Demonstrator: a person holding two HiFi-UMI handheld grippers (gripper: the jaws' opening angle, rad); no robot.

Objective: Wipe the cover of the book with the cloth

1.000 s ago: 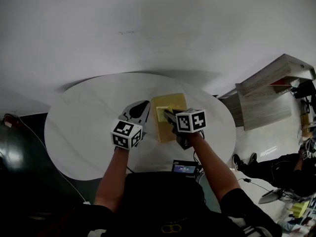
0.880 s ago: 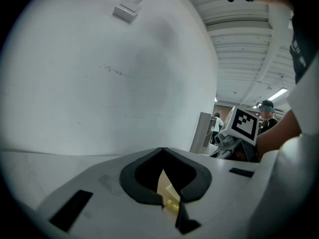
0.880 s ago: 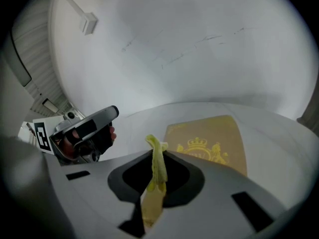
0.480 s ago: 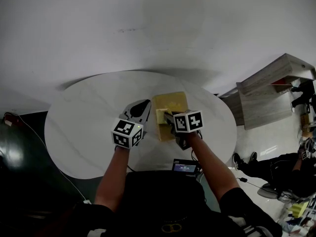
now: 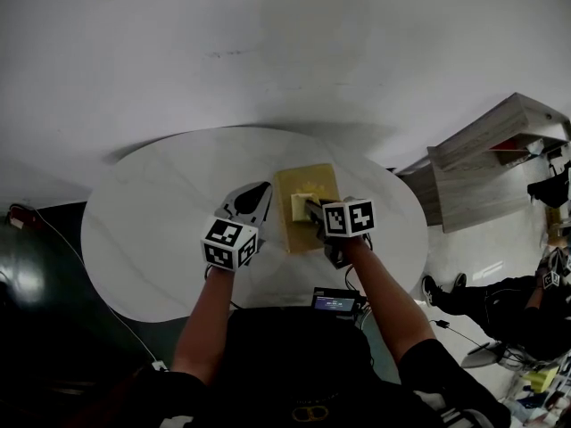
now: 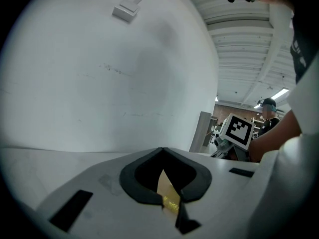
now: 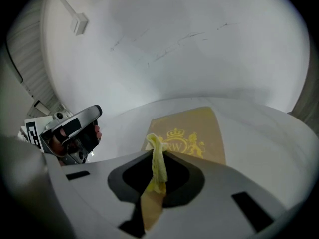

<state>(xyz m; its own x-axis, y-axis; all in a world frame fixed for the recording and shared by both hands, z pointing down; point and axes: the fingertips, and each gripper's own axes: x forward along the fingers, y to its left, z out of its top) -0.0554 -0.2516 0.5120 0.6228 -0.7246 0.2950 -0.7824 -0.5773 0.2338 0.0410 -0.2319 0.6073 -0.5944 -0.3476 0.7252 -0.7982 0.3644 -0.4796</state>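
At the book's [image 5: 308,181] 9 o'clock the left gripper [image 6: 162,151] idles closed and empty, so the right gripper's [image 7: 155,152] pinched cloth [image 7: 158,167] may drag the book.

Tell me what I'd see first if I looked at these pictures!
A yellow book with a gold crest lies in the middle of a round white table. The right gripper pinches a yellow cloth in its fingers over the cover. The left gripper, fingers shut, sits just beside the book's left edge.
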